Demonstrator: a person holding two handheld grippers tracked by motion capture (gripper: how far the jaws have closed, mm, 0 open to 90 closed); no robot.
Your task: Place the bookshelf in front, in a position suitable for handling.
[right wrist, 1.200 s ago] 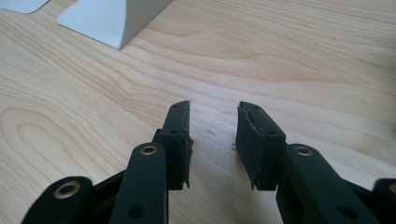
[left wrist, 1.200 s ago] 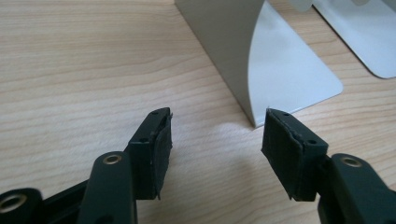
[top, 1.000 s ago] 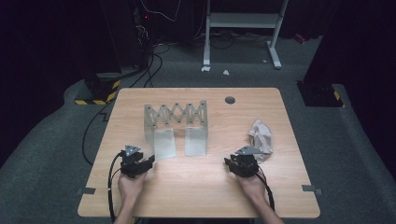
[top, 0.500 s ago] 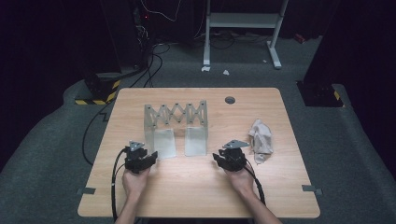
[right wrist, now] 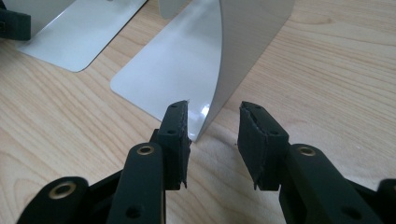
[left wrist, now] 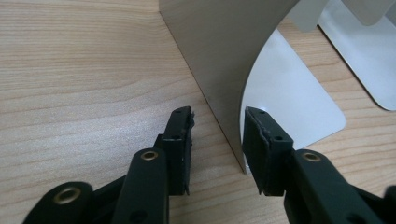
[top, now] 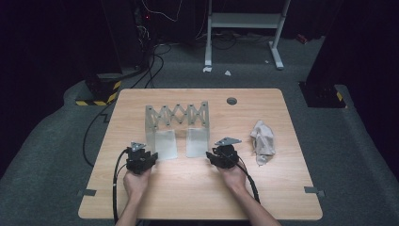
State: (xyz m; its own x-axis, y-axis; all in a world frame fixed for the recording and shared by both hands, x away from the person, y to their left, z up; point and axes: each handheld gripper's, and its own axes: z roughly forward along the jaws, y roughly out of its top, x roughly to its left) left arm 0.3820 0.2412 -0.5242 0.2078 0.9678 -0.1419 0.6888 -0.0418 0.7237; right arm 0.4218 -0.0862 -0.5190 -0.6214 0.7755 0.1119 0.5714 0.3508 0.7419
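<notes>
A grey metal folding rack [top: 176, 115] with a scissor lattice stands in the middle of the table, a flat foot plate under each end. My left gripper [top: 150, 154] is at its left end. In the left gripper view its jaws [left wrist: 217, 126] straddle the near edge of the upright end plate [left wrist: 219, 56]; they have just been closing, and a gap remains at the left pad. My right gripper [top: 210, 154] is at the right end, open [right wrist: 212, 126], with the edge of that upright plate [right wrist: 252, 42] just ahead between the tips.
A crumpled pale cloth [top: 262, 141] lies on the table to the right of my right hand. A round cable hole [top: 231, 100] sits near the far edge. The foot plates [left wrist: 285, 93] [right wrist: 173, 70] lie flat on the wood toward me.
My right hand has slid left, away from the cloth, up to the rack's right end. My left hand has stayed at the left end.
</notes>
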